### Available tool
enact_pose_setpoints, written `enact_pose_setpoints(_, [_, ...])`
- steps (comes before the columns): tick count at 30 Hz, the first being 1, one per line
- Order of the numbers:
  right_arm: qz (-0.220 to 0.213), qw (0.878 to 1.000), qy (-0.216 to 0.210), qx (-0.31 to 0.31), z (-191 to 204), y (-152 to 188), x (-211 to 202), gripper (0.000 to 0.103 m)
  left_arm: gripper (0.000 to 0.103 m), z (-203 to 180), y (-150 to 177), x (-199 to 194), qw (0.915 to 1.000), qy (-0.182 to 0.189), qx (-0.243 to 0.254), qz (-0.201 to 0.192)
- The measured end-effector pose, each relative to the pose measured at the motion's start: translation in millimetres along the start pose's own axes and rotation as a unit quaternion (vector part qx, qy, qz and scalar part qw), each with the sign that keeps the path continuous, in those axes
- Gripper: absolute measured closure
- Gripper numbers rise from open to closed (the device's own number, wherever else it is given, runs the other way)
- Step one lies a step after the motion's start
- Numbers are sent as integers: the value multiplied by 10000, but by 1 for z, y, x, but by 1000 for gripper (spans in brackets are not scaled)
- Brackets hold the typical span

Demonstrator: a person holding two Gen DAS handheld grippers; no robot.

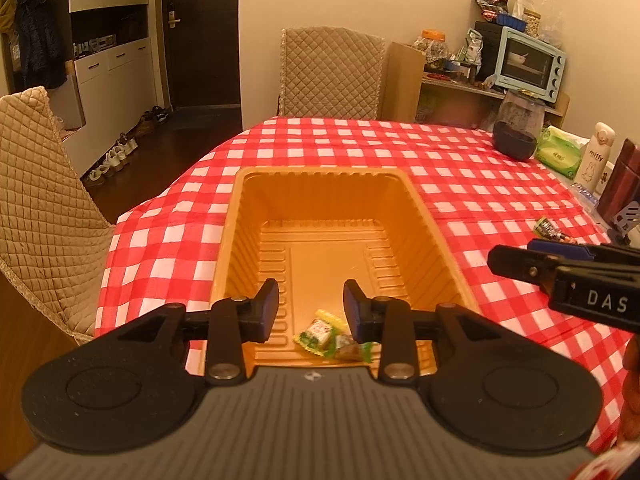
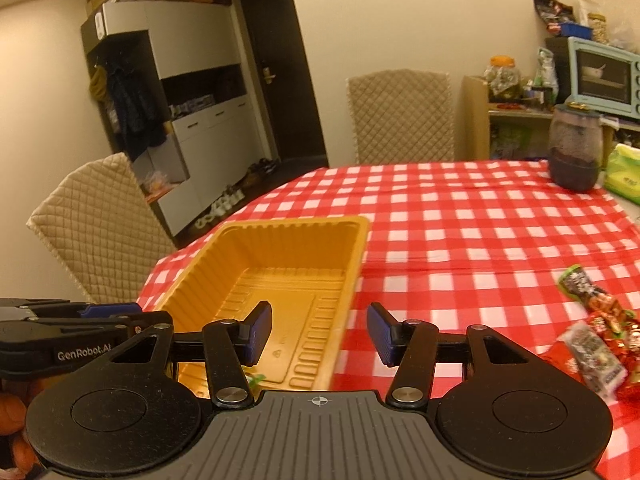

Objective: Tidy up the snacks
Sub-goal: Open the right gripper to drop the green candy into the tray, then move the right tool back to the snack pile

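Observation:
An orange plastic tray (image 1: 236, 240) stands on the red checked tablecloth; it also shows in the right wrist view (image 2: 280, 236). A few small wrapped snacks (image 1: 324, 332) lie at its near end. My left gripper (image 1: 311, 304) is open and empty, just above those snacks. My right gripper (image 2: 319, 330) is open and empty, over the tray's right rim; it also shows from the side in the left wrist view (image 1: 520, 260). A pile of wrapped snacks (image 2: 596, 332) lies on the cloth to the right of my right gripper.
A dark jar (image 2: 574, 152), a green tissue pack (image 1: 558, 152), a white bottle (image 1: 596, 156) and a dark box (image 1: 620, 184) stand at the table's far right. Quilted chairs (image 1: 332, 72) stand at the far side and at the left (image 1: 44, 208).

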State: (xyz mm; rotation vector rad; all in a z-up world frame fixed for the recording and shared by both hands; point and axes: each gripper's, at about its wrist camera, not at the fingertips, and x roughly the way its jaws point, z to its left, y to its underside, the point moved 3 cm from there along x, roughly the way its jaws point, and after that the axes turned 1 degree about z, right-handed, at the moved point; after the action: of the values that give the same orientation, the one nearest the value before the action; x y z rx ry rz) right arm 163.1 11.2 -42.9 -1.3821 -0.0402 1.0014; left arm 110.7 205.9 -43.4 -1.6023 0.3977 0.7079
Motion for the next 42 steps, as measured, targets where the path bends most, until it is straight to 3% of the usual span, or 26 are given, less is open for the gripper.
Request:
enact_pose_setpoints(9, [-124,9985,505,191,-39,9,-55,50,62,-40,-8,-16,9995,288,50,-123])
enact_pose_setpoints(11, [-144,9973,664,277,-51,13,-70,50,54,-53,-8,-19,9991,394,66,-143])
enact_pose_setpoints(15, [-198,9935,1028,455,-79,21,-104,50,48,-82,-6,-24,9979,616,107,-139])
enact_pose_setpoints(17, [-195,9909,1208,566,-94,24,-119,50,33,-99,-3,-28,9970,757,95,-142])
enact_pose_setpoints(18, [-203,9893,1295,633,-100,25,-126,50,30,-107,-1,-29,9963,840,107,-147])
enact_pose_setpoints(20, [-234,9860,1466,762,-114,29,-141,46,24,-125,2,-30,9950,979,145,-108])
enact_pose_setpoints(22, [-267,9823,1629,885,-127,32,-154,32,19,-142,4,-31,9932,1143,186,-71])
enact_pose_setpoints(25, [-334,9769,1830,1049,-146,37,-172,29,11,-168,7,-32,9910,1296,336,-48])
enact_pose_setpoints(33, [-318,9692,2060,1308,-185,45,-193,28,3,-207,16,-19,9873,1493,486,234])
enact_pose_setpoints(42, [124,9790,1857,835,-211,37,-175,28,2,-221,23,9,9890,1301,643,280])
